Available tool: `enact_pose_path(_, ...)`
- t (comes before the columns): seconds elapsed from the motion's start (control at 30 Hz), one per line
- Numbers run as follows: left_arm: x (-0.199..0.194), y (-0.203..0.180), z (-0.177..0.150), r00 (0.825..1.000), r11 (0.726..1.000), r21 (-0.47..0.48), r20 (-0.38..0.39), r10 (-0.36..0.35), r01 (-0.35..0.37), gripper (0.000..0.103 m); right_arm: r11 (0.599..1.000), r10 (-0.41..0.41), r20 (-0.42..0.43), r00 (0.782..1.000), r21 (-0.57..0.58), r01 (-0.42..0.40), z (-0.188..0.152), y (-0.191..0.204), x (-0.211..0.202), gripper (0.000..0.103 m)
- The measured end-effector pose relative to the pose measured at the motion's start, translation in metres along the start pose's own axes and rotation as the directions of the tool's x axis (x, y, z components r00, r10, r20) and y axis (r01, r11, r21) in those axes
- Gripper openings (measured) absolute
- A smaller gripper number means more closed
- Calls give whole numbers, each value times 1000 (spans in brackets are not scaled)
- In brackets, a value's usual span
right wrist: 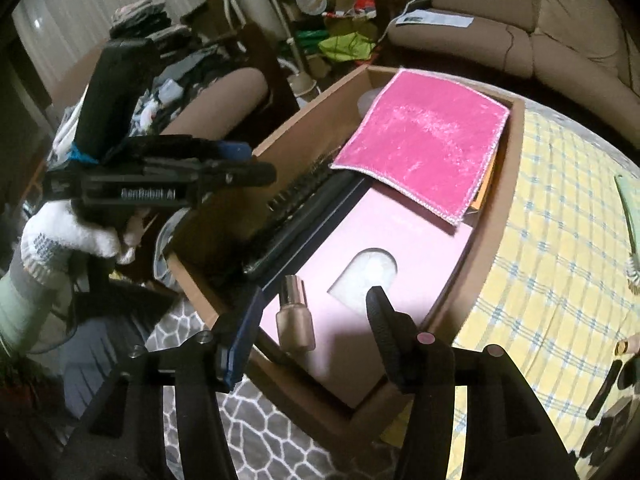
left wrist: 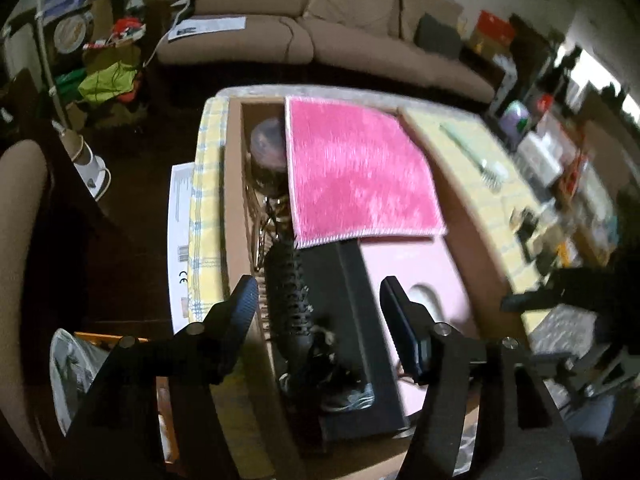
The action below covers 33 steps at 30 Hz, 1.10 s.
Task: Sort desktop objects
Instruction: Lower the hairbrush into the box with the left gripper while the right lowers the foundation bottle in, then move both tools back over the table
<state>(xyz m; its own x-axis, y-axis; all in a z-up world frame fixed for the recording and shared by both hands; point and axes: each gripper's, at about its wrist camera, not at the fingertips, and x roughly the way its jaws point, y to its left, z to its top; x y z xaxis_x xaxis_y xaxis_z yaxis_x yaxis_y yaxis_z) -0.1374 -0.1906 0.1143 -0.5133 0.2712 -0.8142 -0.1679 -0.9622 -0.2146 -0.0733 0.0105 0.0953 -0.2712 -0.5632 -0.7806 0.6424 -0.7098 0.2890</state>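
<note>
Small bottle (right wrist: 295, 316) of rose-gold look, metallic cap, lying on its side on the pale pink box (right wrist: 400, 240) near the near corner of the cardboard box (right wrist: 508, 160), between the spread fingers of the right gripper (right wrist: 316, 320) but untouched by either pad. Likely light, stiff and smooth-walled, so probably slippery and prone to roll; possibly glass, hence best treated as breakable. Best taken across the body below the cap, pads square to the flat sides, not on the narrow cap where a pinch could twist it free. Right gripper released, jaws apart, nothing gripped. Just beside the bottle, toward the left wall of the cardboard box, a long dark case (right wrist: 304, 216) and a black bristled hairbrush (left wrist: 290, 292), stiff and easy to hold along the handle. Farther back, a pink fluffy cloth (left wrist: 356, 172) spread over the far end, soft and limp, sure to sag if lifted by one edge. Under its left edge, a rounded dark object (left wrist: 268, 140), too blurred to name. Left gripper (left wrist: 320, 300) likewise released, jaws wide, hanging over the hairbrush and case with nothing between the pads; seen from the right side, held by a white-gloved hand (right wrist: 68, 236). Cardboard box resting on a yellow checked tablecloth (right wrist: 552, 220), with a pale green brush (right wrist: 630, 232) lying at the right edge.
</note>
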Motion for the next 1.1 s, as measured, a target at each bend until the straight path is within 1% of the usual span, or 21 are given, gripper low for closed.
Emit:
enact_pose_path(0.07, -8, 3, 0, 1000, 1000, -16, 12, -8, 9, 60, 1000, -2, 16, 1000, 5, 2, -5, -3, -11, 62)
enact_pose_path(0.1, -11, 5, -1, 1000, 1000, -22, 12, -10, 10, 62, 1000, -1, 22, 1000, 10, 1, -6, -5, -17, 63)
enact_pose_path(0.13, -13, 5, -2, 1000, 999, -31, 13, -13, 14, 66, 1000, -5, 26, 1000, 15, 4, -5, -8, -23, 66)
enact_pose_path(0.17, -15, 5, -3, 1000, 999, -43, 17, -24, 25, 79, 1000, -13, 33, 999, 20, 12, -7, -10, -28, 69)
enact_pose_path(0.2, -17, 4, -5, 999, 998, -56, 20, -41, 42, 87, 999, -23, 42, 999, 27, 21, -9, -13, -34, 71)
enact_pose_path(0.27, -19, -6, -8, 998, 996, -60, 19, -68, 69, 92, 998, -43, 61, 997, 43, 40, -14, -19, -45, 80)
enact_pose_path(0.3, -19, -15, -11, 997, 996, -47, 15, -78, 79, 98, 997, -51, 74, 996, 57, 47, -19, -24, -52, 82)
enact_pose_path(0.33, -19, -24, -12, 996, 995, -36, 12, -87, 88, 100, 996, -61, 85, 994, 74, 54, -24, -28, -59, 84)
enact_pose_path(0.4, -17, -45, -16, 994, 994, -7, 2, -112, 112, 101, 993, -81, 96, 992, 98, 72, -31, -36, -70, 87)
enact_pose_path(0.47, -13, -66, -18, 991, 991, 20, -8, -131, 132, 103, 988, -110, 108, 988, 122, 97, -40, -44, -80, 92)
enact_pose_path(0.5, -11, -78, -19, 989, 989, 34, -13, -145, 146, 103, 984, -124, 113, 986, 139, 108, -46, -50, -85, 93)
enact_pose_path(0.57, -6, -103, -21, 984, 983, 55, -25, -175, 176, 103, 975, -160, 123, 979, 173, 137, -59, -62, -97, 97)
enact_pose_path(0.67, 5, -143, -24, 978, 975, 88, -47, -201, 205, 103, 961, -214, 132, 968, 208, 184, -77, -79, -113, 99)
enact_pose_path(0.73, 12, -168, -26, 973, 968, 108, -60, -223, 228, 103, 942, -271, 131, 954, 242, 234, -95, -97, -128, 99)
enact_pose_path(0.77, 16, -180, -28, 971, 965, 117, -67, -228, 235, 103, 935, -283, 131, 950, 256, 244, -100, -104, -133, 99)
enact_pose_path(0.9, 37, -225, -32, 965, 956, 141, -92, -244, 255, 103, 887, -359, 119, 926, 354, 298, -132, -148, -157, 99)
enact_pose_path(1.03, 61, -263, -35, 960, 950, 155, -118, -255, 271, 103, 838, -411, 110, 905, 436, 328, -160, -185, -175, 99)
enact_pose_path(1.1, 74, -280, -36, 959, 950, 158, -128, -251, 270, 103, 823, -426, 114, 898, 461, 332, -171, -196, -182, 99)
